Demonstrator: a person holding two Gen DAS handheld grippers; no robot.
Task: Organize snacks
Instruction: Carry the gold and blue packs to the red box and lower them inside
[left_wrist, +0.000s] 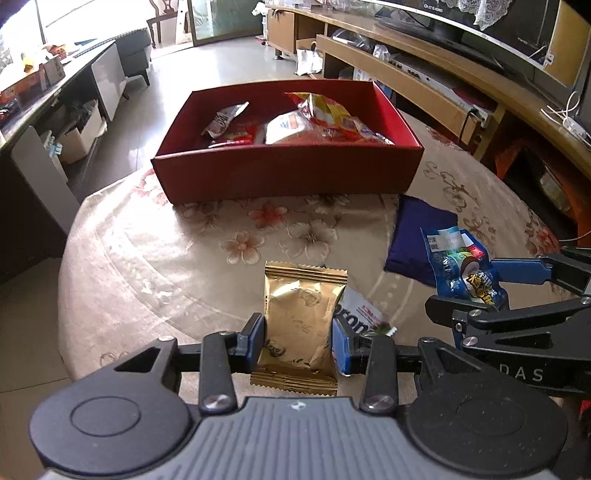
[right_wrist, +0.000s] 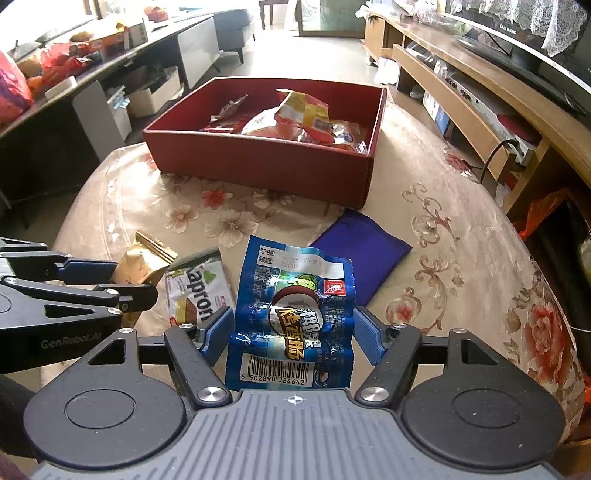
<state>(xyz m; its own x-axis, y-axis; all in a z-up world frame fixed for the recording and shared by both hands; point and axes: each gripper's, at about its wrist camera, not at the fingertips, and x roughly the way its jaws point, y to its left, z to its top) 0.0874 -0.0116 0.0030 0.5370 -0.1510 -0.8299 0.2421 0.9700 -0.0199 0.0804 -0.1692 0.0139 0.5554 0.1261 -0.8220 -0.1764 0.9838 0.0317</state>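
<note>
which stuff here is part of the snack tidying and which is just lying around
Part of the job:
- red box
- gold packet, in the left gripper
- blue packet, between the right gripper's fingers
- white packet
- purple packet
- snacks already in the box

Just lying about:
- TV
- sofa
- clutter on the side counter

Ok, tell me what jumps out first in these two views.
The red box at the far side of the floral table, already holding several snack packs. Nearer, the left gripper is clamped on a gold packet, and the right gripper straddles a blue sausage pack, with a purple pouch lying flat beyond it.
</note>
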